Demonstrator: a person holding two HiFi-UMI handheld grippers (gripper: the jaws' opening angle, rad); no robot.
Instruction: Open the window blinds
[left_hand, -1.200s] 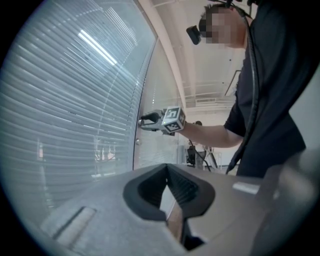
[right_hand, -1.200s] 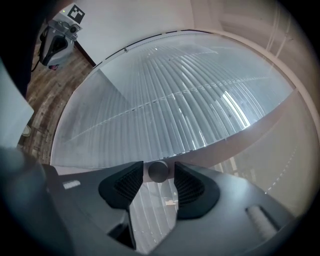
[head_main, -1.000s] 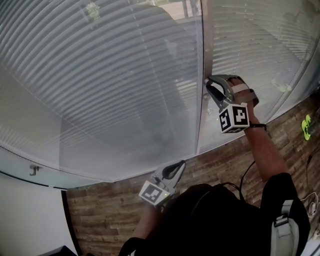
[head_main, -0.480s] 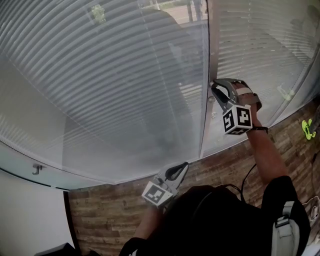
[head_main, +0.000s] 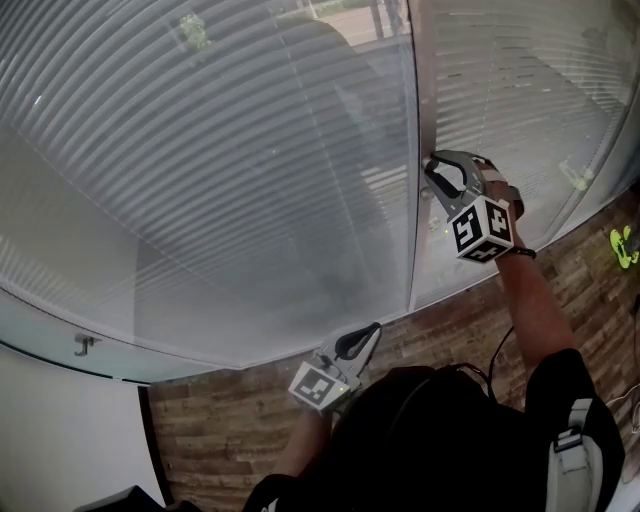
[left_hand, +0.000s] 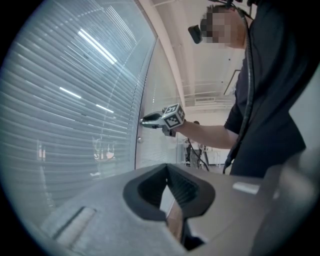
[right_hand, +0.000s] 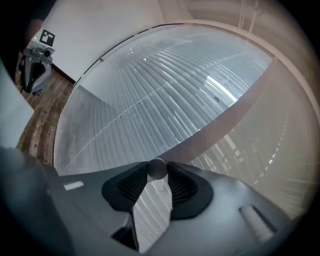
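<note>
Slatted blinds (head_main: 200, 180) sit behind glass on both sides of a pale upright frame (head_main: 420, 100). A small round grey knob (right_hand: 157, 166) sticks out of that frame. My right gripper (head_main: 433, 161) reaches level to the frame and is shut on the knob; its jaws have just been closing with the knob between them (right_hand: 158, 171). My left gripper (head_main: 372, 329) hangs low by the person's body, away from the window, shut with nothing in it (left_hand: 167, 168). The left gripper view shows the right gripper (left_hand: 143, 120) at the frame.
Wood-plank floor (head_main: 230, 420) runs along the foot of the window. A white wall with a small hook (head_main: 84, 344) is at the lower left. A cable (head_main: 497, 350) trails on the floor near the right arm, and a green object (head_main: 625, 243) lies at the far right.
My right gripper has rolled on the knob, so its marker cube now sits tilted. The left gripper has stayed where it was.
</note>
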